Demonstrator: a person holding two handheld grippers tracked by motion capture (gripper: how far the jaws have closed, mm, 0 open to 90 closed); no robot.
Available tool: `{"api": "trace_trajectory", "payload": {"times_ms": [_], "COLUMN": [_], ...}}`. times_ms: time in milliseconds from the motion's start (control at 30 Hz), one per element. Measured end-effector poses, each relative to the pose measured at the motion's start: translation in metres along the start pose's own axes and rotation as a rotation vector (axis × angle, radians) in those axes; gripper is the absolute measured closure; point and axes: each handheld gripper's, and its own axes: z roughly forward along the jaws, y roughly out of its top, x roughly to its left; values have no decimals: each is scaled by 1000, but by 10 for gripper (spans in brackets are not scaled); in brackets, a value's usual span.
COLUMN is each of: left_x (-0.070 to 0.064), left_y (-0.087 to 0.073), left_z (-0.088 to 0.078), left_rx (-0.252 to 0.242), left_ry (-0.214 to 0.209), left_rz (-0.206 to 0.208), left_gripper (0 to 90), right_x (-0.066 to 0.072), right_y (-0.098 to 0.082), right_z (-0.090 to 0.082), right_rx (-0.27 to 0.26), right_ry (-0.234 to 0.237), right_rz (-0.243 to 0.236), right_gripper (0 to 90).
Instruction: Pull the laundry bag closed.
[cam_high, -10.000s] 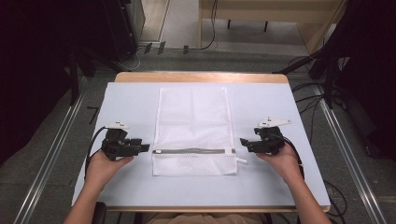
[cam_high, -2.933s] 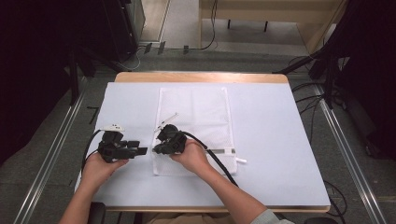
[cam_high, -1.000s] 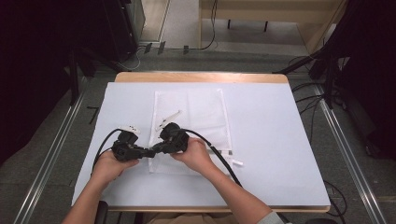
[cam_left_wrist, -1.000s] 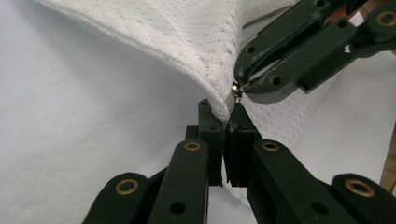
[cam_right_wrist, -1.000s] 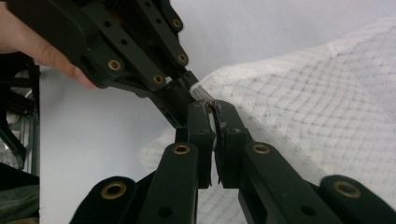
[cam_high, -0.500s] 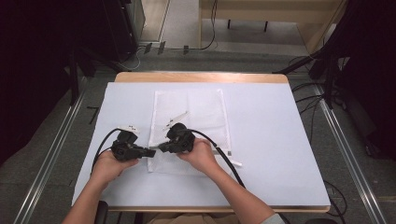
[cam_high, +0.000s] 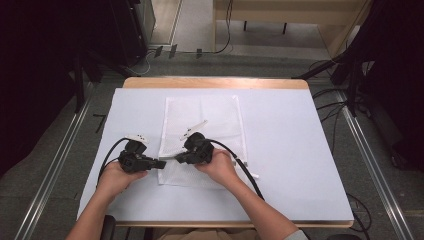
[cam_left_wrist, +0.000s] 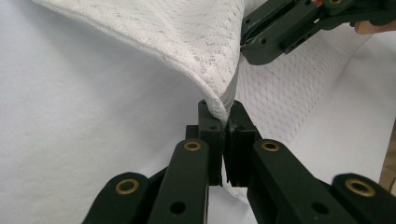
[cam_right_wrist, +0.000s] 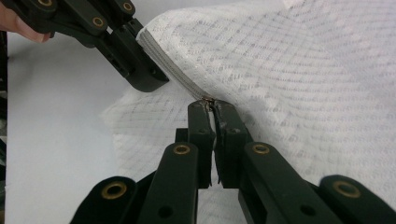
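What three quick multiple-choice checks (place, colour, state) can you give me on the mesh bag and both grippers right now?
1. Where does the left gripper grip the mesh bag?
A. at its far edge
B. at its left end of the zipper
C. at its right side

2. What colour is the bag?
A. white
B. blue
C. black

3. How do the right gripper's jaws stand?
A. wide open
B. open above the bag
C. shut on the zipper pull

Answers: 1 B, the left gripper view shows the zipper end pinched between the jaws. 2 A, the mesh is white in every view. 3 C, the right gripper view shows the jaws closed at the zipper pull.
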Motion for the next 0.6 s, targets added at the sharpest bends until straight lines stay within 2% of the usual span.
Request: {"api": "trace_trajectory", "payload": {"times_ms": [133, 233, 300, 400, 600], "left_x": [0, 1, 0, 0, -2], "left_y": [-1, -1, -1, -1, -2], "left_z": [-1, -1, -2, -2, -2], "left_rx": [3, -7, -8, -9, -6], "left_ry": [-1, -8, -7, -6, 2], "left_rz": [5, -1, 9, 15, 25], "left_gripper": [879, 878, 878, 877, 877], "right_x": [1, -3, -5, -3, -7], "right_y": [-3, -4, -6, -6, -9], "right_z": [-5, -7, -9, -10, -10], "right_rx": [-3, -5, -19, -16, -9], "right_ry": [-10, -8, 10, 1, 2], "right_rz": [-8, 4, 21, 6, 13], "right_gripper": [883, 883, 883, 883, 883]}}
